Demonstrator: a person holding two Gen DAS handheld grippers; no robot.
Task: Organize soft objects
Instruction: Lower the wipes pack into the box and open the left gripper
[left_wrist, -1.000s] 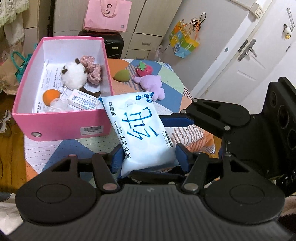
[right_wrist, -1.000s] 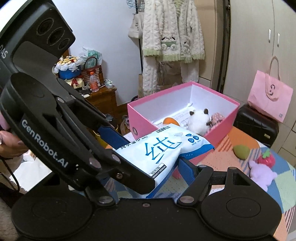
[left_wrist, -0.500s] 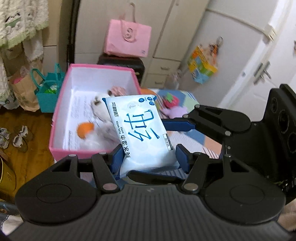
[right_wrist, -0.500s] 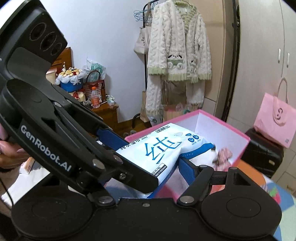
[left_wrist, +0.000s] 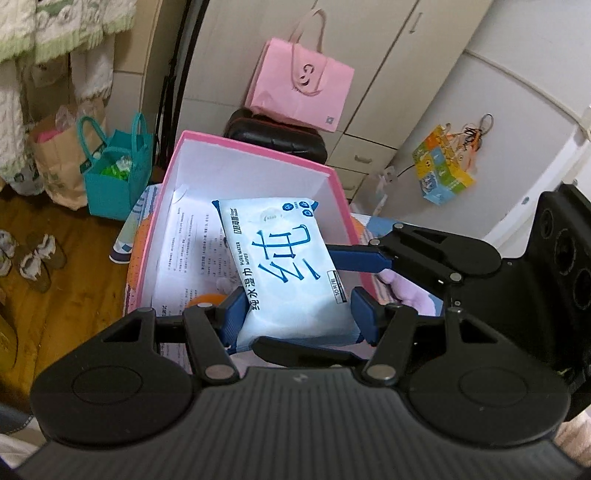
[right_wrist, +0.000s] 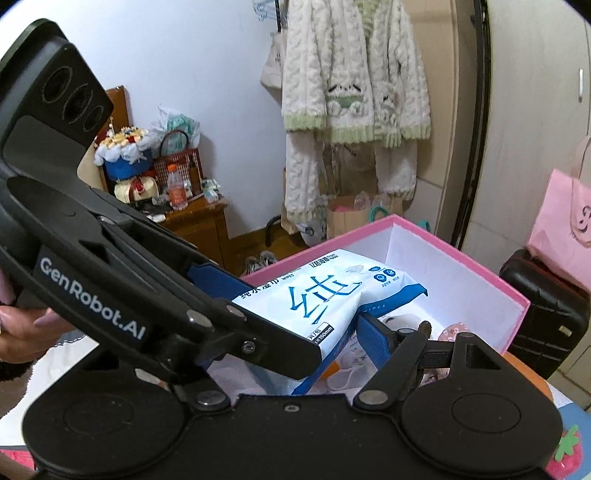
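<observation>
1. A white and blue pack of wet wipes (left_wrist: 284, 273) hangs in the air above an open pink box (left_wrist: 255, 155), not yet set down.
2. The left gripper (left_wrist: 295, 310) clamps the pack's near end between its blue pads; the right gripper (right_wrist: 295, 314) grips it across from the side.
3. Already in the box: a white fluffy toy (right_wrist: 402, 323), a pink patterned soft item (right_wrist: 456, 332), and an orange ball (left_wrist: 205, 299), lying on printed paper.
4. A purple plush (left_wrist: 410, 291) lies outside the box, and a strawberry toy (right_wrist: 565, 452) sits beyond the right gripper's body.
5. Judged progress: partway. The pack needs lowering and releasing; the loose toys probably follow.
</observation>
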